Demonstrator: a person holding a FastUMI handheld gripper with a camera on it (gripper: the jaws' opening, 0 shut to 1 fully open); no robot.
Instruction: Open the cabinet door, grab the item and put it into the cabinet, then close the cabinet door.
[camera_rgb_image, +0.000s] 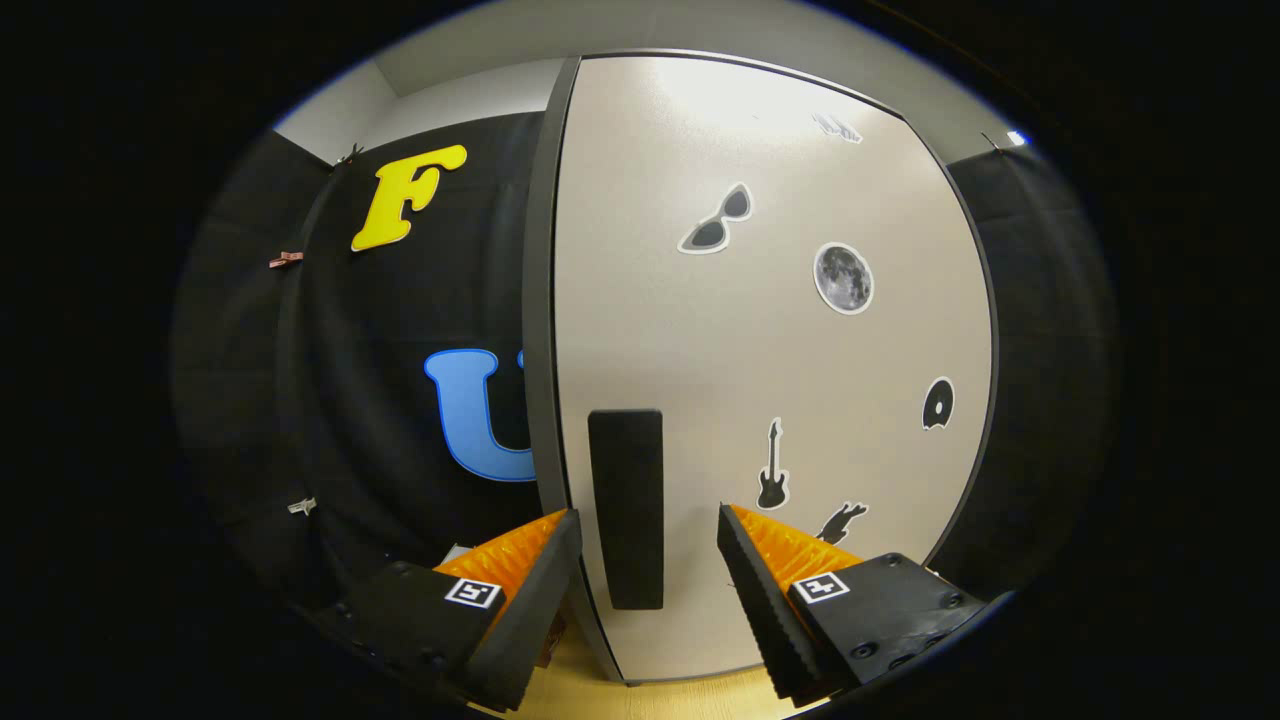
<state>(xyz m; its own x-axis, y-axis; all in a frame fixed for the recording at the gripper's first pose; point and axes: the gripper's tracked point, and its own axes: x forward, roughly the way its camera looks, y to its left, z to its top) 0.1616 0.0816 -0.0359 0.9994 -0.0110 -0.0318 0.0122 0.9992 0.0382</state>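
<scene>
hand-held gripper (648, 528) fingers apart, straddling black handle (626, 505) on cabinet door (770, 340), contact unclear, door's lower edge hidden

The tool (648, 535) has ribbed fingers, square markers, screwed mounts.

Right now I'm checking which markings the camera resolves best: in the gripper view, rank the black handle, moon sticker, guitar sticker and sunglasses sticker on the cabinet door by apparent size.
1. Black handle, between the open gripper fingers, clearly largest.
2. Moon sticker and sunglasses sticker: too similar to rank.
3. Guitar sticker, slimmest; fisheye distortion makes this uncertain.
</scene>
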